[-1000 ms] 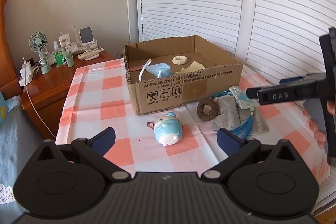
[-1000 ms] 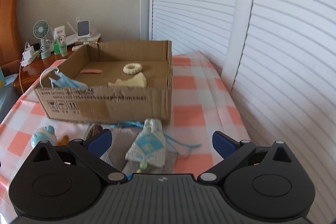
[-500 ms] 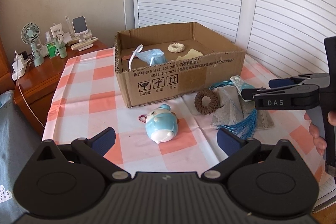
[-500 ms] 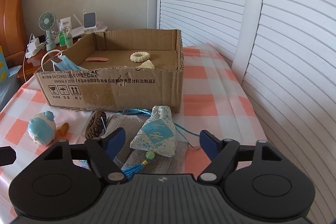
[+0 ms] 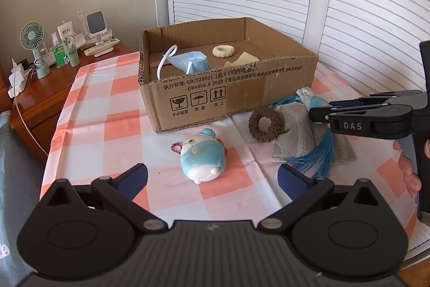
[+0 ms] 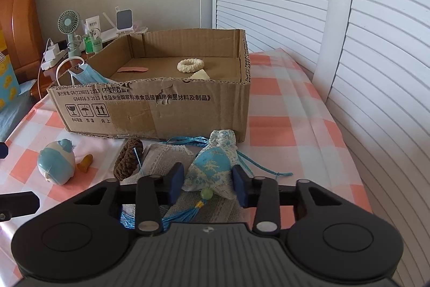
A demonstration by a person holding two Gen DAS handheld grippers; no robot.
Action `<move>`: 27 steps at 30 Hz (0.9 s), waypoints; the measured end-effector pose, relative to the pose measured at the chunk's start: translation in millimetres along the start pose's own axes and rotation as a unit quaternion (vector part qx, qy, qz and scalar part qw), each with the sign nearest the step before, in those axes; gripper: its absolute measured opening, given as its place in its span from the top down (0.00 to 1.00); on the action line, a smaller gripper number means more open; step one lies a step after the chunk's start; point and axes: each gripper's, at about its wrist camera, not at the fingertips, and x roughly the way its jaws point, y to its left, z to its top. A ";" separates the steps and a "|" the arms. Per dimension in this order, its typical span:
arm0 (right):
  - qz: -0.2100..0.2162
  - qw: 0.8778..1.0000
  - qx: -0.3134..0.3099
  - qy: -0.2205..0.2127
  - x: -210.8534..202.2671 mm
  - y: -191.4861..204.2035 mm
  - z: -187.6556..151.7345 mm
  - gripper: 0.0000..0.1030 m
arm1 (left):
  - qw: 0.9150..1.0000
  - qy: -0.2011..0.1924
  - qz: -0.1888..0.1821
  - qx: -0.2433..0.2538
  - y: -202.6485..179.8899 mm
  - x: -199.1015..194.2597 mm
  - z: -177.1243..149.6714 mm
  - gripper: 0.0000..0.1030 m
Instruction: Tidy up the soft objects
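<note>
Right hand-held gripper [image 6: 207, 186] closing round soft, light pouch [image 6: 215, 166], maybe touching; pinch mid-body. Left hand-held gripper [image 5: 212, 176] open.

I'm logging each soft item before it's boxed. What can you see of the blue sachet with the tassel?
The sachet is a small blue-and-white brocade pouch with a gathered neck, blue cord, green bead and blue tassel. It lies on a grey cloth in front of the cardboard box, between the fingers of the right hand-held gripper.
</note>
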 end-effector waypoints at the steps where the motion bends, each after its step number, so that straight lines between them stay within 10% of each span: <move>1: 0.001 1.000 0.000 -0.001 -2.1 -0.7 0.0 0.71 | 1.000 0.000 0.000 0.001 -0.6 -0.6 -0.3 0.01; 18: 0.022 1.000 -0.017 0.008 -54.3 -3.7 -21.4 0.78 | 1.000 -0.012 -0.005 0.013 -9.8 -16.4 -5.6 0.01; 27: 0.017 0.999 -0.017 0.022 -58.7 -7.0 -41.5 0.37 | 1.000 -0.006 0.000 0.017 -12.0 -6.5 -6.7 0.01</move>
